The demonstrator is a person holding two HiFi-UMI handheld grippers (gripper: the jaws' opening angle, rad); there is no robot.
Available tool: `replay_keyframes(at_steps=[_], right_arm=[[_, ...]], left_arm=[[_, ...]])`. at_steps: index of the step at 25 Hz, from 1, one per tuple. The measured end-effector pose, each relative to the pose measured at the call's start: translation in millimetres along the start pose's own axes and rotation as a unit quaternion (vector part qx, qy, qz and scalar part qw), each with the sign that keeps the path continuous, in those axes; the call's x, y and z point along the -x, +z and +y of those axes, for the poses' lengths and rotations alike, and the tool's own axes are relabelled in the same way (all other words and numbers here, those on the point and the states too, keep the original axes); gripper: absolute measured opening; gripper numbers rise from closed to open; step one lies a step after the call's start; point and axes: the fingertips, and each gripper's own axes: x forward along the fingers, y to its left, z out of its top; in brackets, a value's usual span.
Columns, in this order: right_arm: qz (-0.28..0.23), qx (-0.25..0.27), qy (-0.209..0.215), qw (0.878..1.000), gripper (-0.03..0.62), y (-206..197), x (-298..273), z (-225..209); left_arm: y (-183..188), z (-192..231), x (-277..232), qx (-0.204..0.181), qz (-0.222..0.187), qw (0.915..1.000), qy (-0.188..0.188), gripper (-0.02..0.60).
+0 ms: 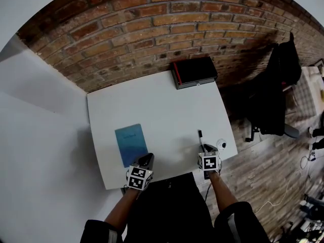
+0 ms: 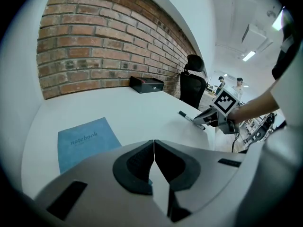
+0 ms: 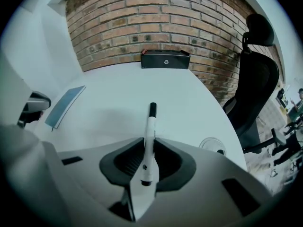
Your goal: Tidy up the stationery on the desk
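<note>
A white marker pen (image 3: 151, 119) with a black cap lies on the white desk (image 1: 152, 105), cap toward the brick wall. My right gripper (image 3: 148, 148) is tilted down over it, and its dark pads sit against both sides of the pen's barrel. In the head view the pen (image 1: 200, 134) sticks out ahead of the right gripper (image 1: 207, 150) near the desk's front right. A blue notebook (image 1: 130, 145) lies flat at the front left. My left gripper (image 2: 154, 150) is shut and empty, hovering just behind the notebook (image 2: 85, 142).
A black box (image 1: 195, 71) stands at the desk's far edge against the brick wall. A small round clear object (image 3: 211, 144) lies near the right edge beside the right gripper. A black office chair (image 1: 278, 90) stands to the right of the desk.
</note>
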Motion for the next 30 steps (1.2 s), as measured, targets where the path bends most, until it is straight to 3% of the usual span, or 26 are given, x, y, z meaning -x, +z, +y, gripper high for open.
replay_keyframes(at_steps=[6,13,21,30], right_arm=[[-0.004,-0.008,0.016,1.0,0.083,4.5,3.3,9.4],[-0.032,-0.023,0.061,0.997,0.083,38.0,6.2,53.8],[-0.048,0.009,0.097,0.994,0.081,72.0,4.1,111.2],[-0.043,0.038,0.114,0.992,0.081,81.7,0.8,143.0]], left_arm=[[-4.3,0.7,5.9,0.008,-0.003,0.9999,0.008,0.015],[-12.4,8.2,16.3,0.024,-0.012,0.9993,0.026,0.015],[-27.9,24.3,34.8,0.05,-0.023,0.9969,0.056,0.015],[-42.2,41.0,54.8,0.074,-0.033,0.9935,0.08,0.015]])
